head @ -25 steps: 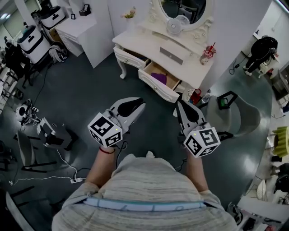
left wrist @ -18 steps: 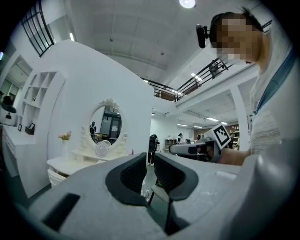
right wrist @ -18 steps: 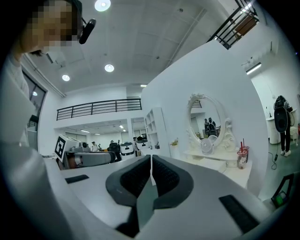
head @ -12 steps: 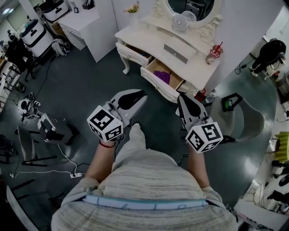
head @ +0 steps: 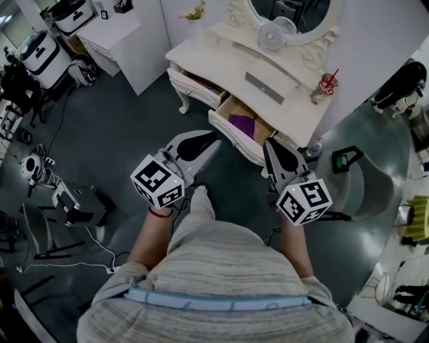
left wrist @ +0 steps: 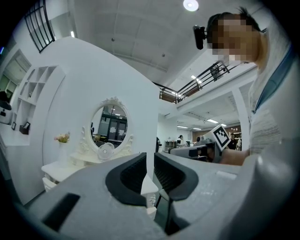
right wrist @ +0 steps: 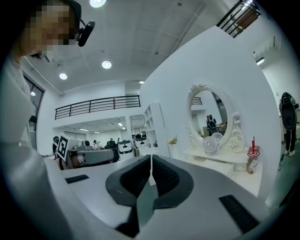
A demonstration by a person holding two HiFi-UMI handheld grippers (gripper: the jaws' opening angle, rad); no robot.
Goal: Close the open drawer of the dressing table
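The white dressing table (head: 228,63) stands ahead with an oval mirror (head: 289,12), a small fan (head: 271,32) and a red cup (head: 325,85) on top. Its middle drawer (head: 231,136) is pulled out, with a purple cloth (head: 242,122) inside. A second drawer (head: 193,86) on the left is also partly out. My left gripper (head: 212,143) hovers just short of the middle drawer's front, its jaws a narrow gap apart and empty (left wrist: 150,161). My right gripper (head: 269,147) is level beside it, pads together on nothing (right wrist: 150,168). The table also shows in the right gripper view (right wrist: 220,159).
A white cabinet (head: 127,37) stands left of the dressing table. A grey chair (head: 365,177) sits at the right, close to the table's end. Small machines (head: 67,197) and cables (head: 100,248) lie on the dark floor at the left.
Both grippers have moved forward toward the dressing table. The open drawer now lies right in front of their tips. The jaws look unchanged.
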